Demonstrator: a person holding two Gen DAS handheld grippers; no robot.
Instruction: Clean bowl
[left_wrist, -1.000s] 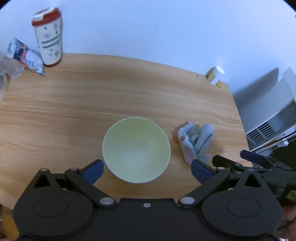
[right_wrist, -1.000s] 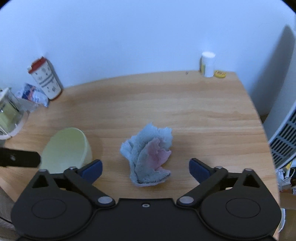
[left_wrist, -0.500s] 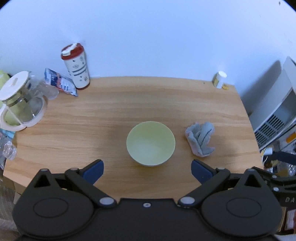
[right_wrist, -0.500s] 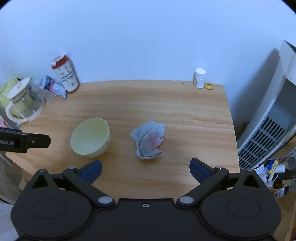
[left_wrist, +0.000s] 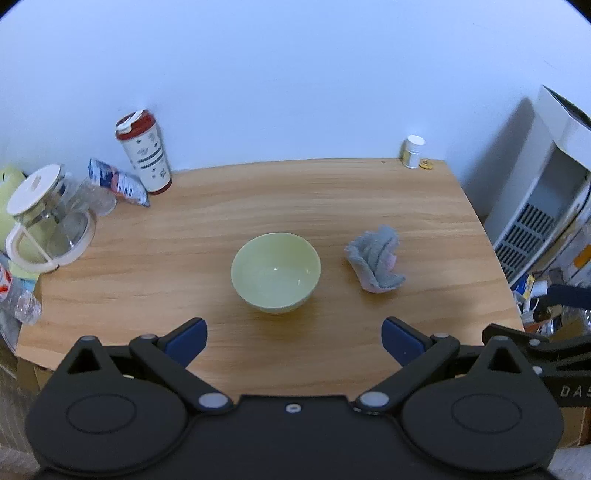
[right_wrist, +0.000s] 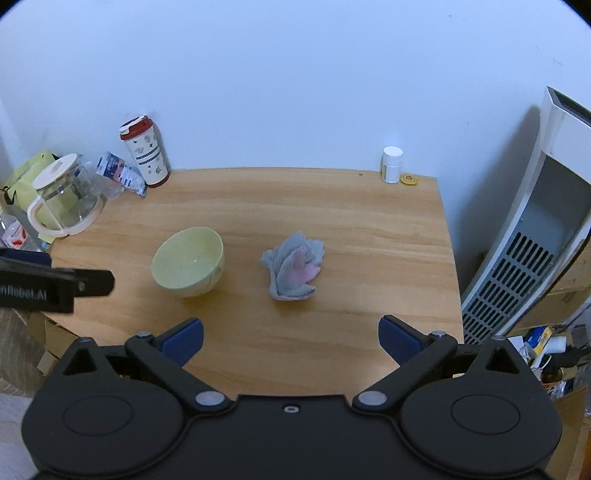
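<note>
Left tool (left_wrist: 293, 341) jaws spread wide, holding nothing; right tool (right_wrist: 290, 338) likewise, both raised, level.

Wooden table (left_wrist: 207, 236) with bowl (left_wrist: 275, 272), crumpled cloth (left_wrist: 376, 264), tumbler (left_wrist: 144, 152), glass jug (left_wrist: 48, 218), pill bottle (left_wrist: 413, 151).

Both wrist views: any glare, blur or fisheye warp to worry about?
Left wrist: sharp; small specular glints inside the bowl; table edges bow, corners vignette dark. Right wrist: sharp too; the cloth is evenly lit, soft shadow under the bowl, same barrel warp.
</note>
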